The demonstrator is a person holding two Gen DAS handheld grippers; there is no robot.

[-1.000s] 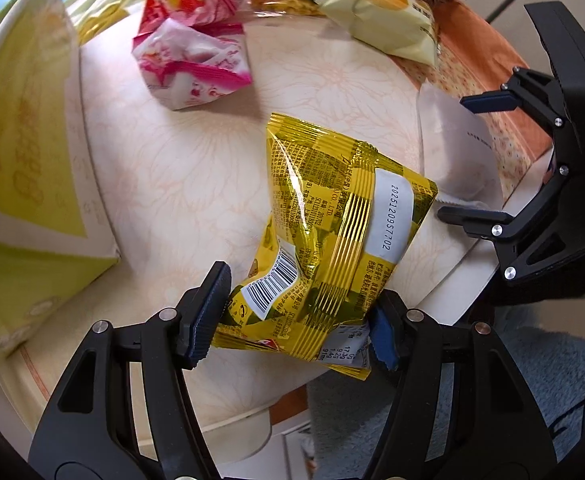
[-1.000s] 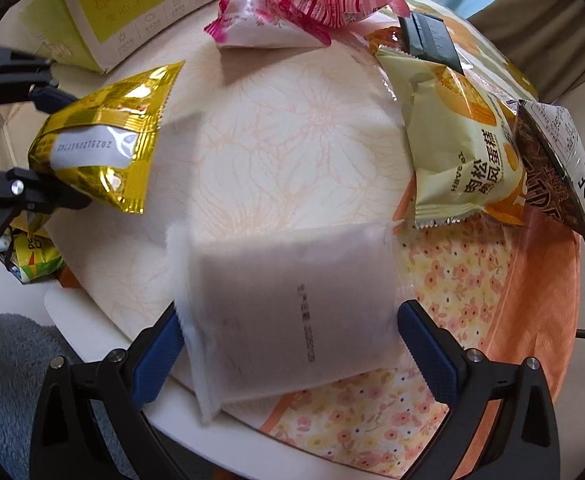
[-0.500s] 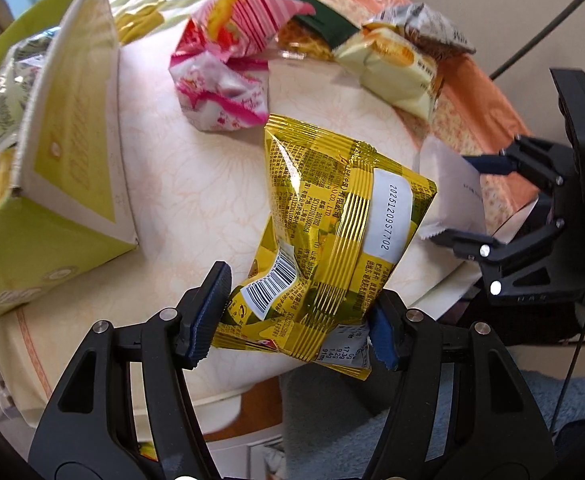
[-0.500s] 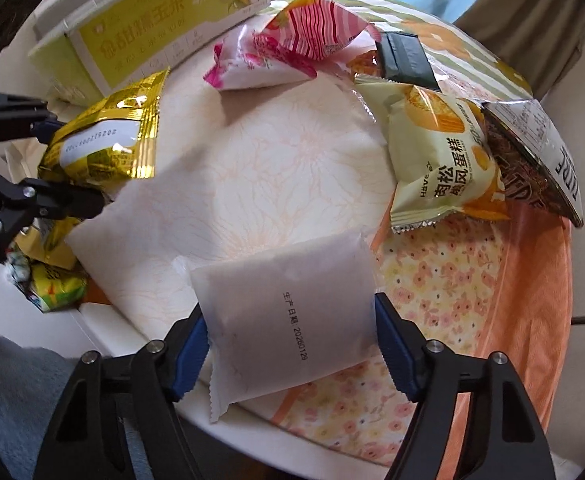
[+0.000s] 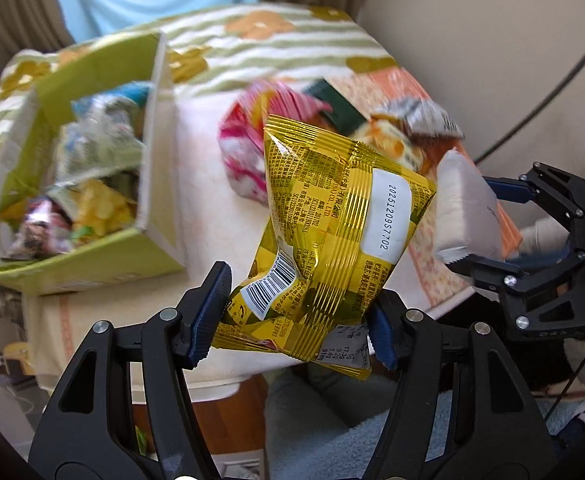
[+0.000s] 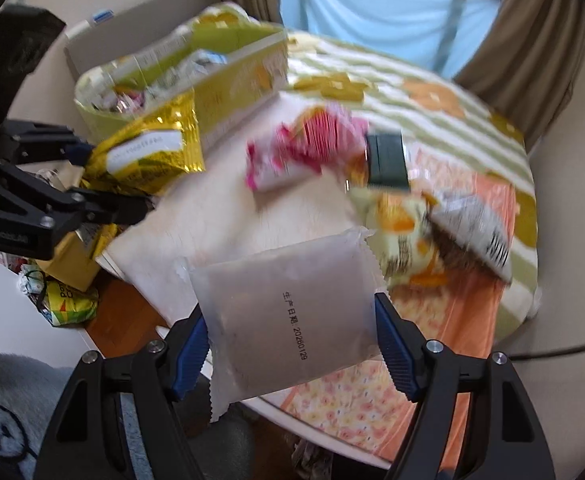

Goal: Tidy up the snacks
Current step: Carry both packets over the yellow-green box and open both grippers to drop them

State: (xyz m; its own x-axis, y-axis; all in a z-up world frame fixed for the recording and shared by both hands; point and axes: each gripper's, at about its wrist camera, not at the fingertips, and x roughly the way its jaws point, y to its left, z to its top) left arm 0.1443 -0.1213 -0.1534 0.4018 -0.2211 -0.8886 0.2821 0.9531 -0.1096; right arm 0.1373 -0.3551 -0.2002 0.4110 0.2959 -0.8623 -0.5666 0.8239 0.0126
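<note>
Left gripper (image 5: pixel 300 316) fingers pinch the lower end of a gold snack packet (image 5: pixel 332 240), pads squeezing it so the foil crumples; packet held off the table. Right gripper (image 6: pixel 288 344) fingers clamp a frosted white pouch (image 6: pixel 288 316) at both side edges, pouch also in the air, over the near table edge. Round table (image 6: pixel 220 216) just beyond, covered in floral and striped cloths. Loose on it, near to far: pale yellow snack bag (image 6: pixel 396 224) with a grey-brown bag (image 6: pixel 472 224) leaning on it, pink-and-white packets (image 6: pixel 304 148), dark green packet (image 6: pixel 386 158). Farther left, an open yellow-green carton (image 5: pixel 92 184) stands on the table, already stuffed with mixed wrappers. More wrappers (image 6: pixel 64 300) lie off the table's near-left side. Background blurred; curtains (image 6: pixel 524 40) behind.
</note>
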